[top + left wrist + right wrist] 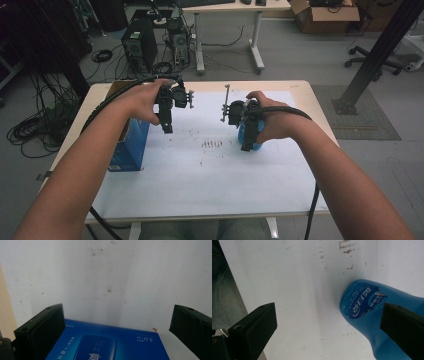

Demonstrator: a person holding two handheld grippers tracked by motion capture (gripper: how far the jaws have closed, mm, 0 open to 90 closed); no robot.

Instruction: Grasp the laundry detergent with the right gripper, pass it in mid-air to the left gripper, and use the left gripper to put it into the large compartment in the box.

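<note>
Both wide open, nothing gripped: left gripper above the blue box; right gripper over the blue bottle on the white sheet.

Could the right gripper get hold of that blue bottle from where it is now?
Probably yes. The right gripper hangs just above the blue bottle with its jaws wide open, and nothing lies between them on the white sheet. The bottle sits off toward one jaw, so a small sideways shift seems needed.

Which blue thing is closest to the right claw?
The rounded blue plastic bottle, right beside the open right claw. The flat-sided blue cardboard box stands at the table's left edge, by the left claw.
</note>
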